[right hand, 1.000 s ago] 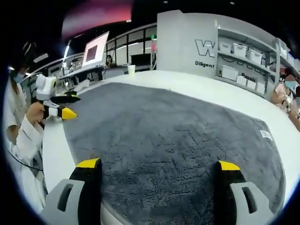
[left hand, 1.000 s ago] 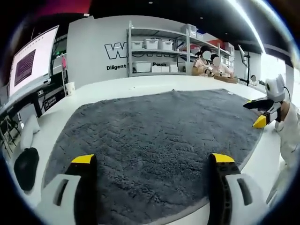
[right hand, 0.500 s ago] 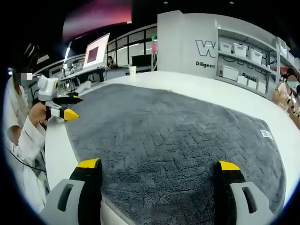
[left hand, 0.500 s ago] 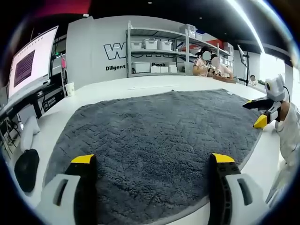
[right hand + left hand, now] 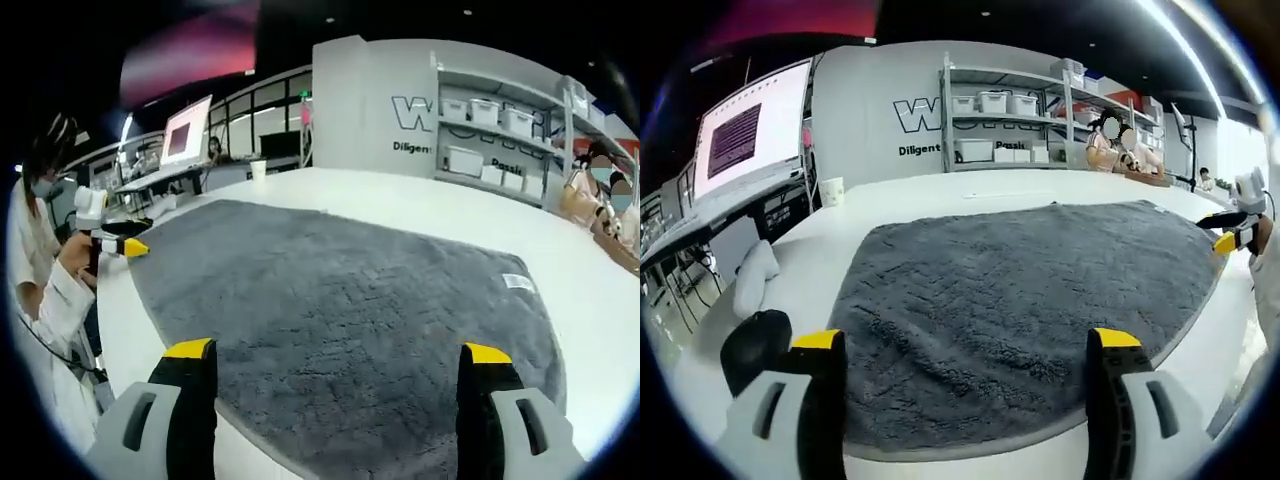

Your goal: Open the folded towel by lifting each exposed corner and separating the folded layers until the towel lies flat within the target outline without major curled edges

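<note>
Left gripper view: left claw (image 5: 965,350) wide open over towel (image 5: 1020,290), empty.

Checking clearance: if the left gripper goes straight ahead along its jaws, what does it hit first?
Most likely the grey towel: it lies spread on the white table just past the left gripper, whose jaws stand open. Height above it is unclear.

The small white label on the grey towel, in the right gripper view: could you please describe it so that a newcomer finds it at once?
Start from the big grey shaggy towel spread over the white table. Follow its far right edge, on the side toward the shelves of white storage bins. There lies a small white rectangular label, the one pale patch on the dark pile.
</note>
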